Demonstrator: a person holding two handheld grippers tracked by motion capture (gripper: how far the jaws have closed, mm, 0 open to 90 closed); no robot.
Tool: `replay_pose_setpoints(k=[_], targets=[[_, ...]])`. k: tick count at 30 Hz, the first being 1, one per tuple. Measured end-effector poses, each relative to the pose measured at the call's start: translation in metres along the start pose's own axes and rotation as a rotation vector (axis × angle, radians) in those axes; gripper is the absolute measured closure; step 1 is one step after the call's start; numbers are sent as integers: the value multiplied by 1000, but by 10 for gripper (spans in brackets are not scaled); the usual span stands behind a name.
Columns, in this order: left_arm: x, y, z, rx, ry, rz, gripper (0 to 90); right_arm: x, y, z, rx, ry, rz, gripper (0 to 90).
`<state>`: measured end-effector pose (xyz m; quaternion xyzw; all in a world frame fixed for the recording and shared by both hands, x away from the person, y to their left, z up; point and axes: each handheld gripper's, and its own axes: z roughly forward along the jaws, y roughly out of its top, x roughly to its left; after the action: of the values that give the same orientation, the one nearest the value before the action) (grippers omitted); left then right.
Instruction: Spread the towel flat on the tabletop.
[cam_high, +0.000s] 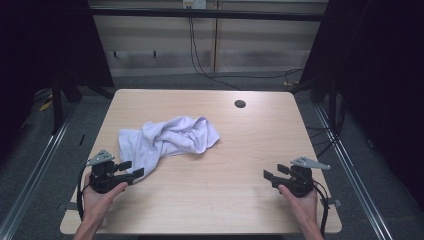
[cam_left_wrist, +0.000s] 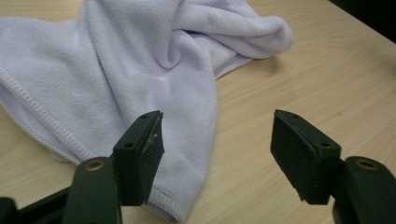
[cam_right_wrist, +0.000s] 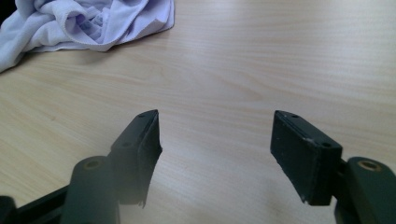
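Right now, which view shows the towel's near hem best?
The left gripper view: the towel lies close ahead, its stitched hem running right under the left fingers. The high view shows the whole crumpled towel but no stitching. The right gripper view catches just a bunched end, far off.

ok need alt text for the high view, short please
A crumpled white towel lies left of centre on a light wooden table. A person's hands hold an open left claw just beside its near end and an open right claw on bare wood.
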<state>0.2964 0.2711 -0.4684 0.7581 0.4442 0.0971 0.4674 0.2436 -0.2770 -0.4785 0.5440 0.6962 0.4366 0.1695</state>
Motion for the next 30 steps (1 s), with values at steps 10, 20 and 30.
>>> replay_pose_setpoints(k=[10,20,30], targets=[[14,26,28,66,30,1,466,-1,4,5,26,22,-24,289],[21,27,77,181,59,81,509,3,5,11,62,49,-53,289],[25,24,81,165,68,93,555,10,4,15,88,73,-75,290]])
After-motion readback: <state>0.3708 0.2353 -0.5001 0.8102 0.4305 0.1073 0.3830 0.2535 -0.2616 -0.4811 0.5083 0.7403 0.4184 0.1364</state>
